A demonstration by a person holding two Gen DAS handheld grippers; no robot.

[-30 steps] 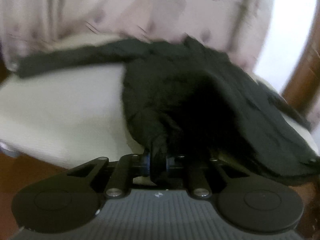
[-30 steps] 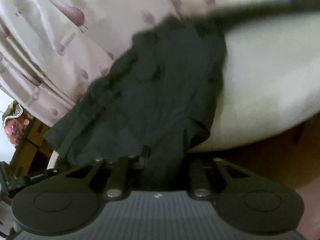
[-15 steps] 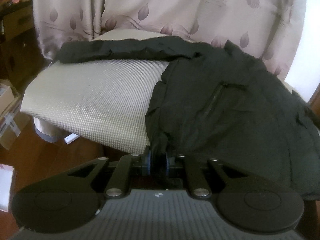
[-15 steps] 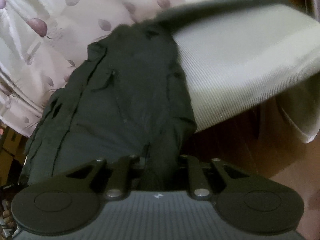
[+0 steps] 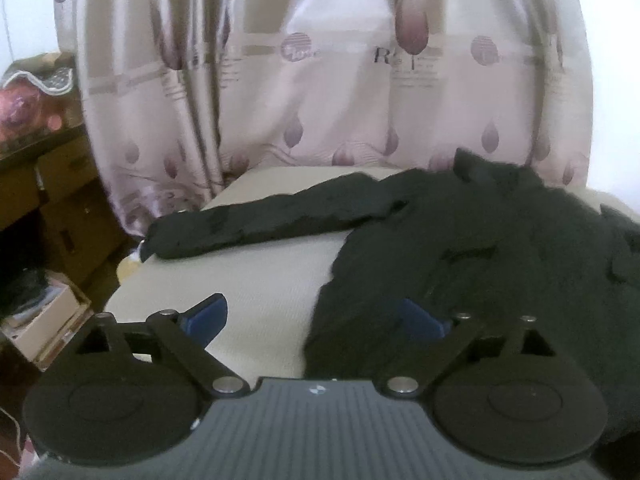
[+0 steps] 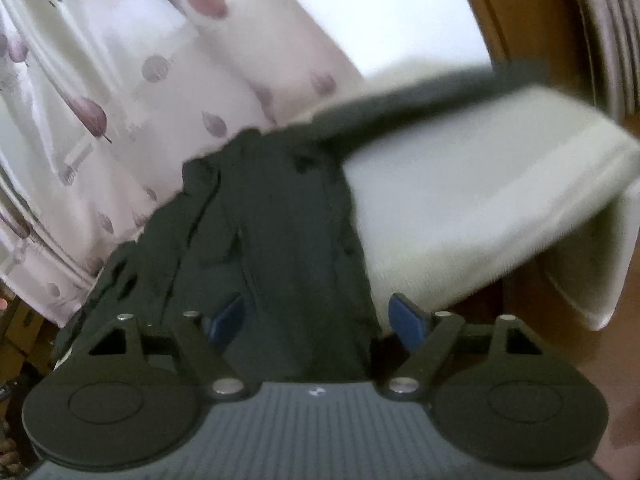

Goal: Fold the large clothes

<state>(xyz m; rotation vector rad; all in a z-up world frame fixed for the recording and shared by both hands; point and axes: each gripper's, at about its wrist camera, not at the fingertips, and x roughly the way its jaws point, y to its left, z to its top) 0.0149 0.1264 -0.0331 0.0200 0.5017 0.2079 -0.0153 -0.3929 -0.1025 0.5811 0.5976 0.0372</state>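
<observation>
A black jacket (image 5: 480,256) lies spread on a cream padded table (image 5: 248,292), one sleeve (image 5: 260,220) stretched out to the left. My left gripper (image 5: 316,316) is open at the jacket's near hem, its blue pads wide apart and holding nothing. In the right wrist view the jacket (image 6: 280,232) runs away from me along the table's (image 6: 480,208) left side, a sleeve (image 6: 400,100) reaching far right. My right gripper (image 6: 320,316) is open over the jacket's near edge, with cloth lying between the pads but not gripped.
A pale curtain (image 5: 320,80) with purple leaf print hangs behind the table. Cardboard boxes (image 5: 60,208) and clutter stand at the left. Brown wooden floor (image 6: 540,312) and a wooden door frame (image 6: 520,20) lie to the right of the table.
Both grippers have let go of the jacket's hem and opened wide. The jacket now lies flat on the table, and both views have drawn back and lifted.
</observation>
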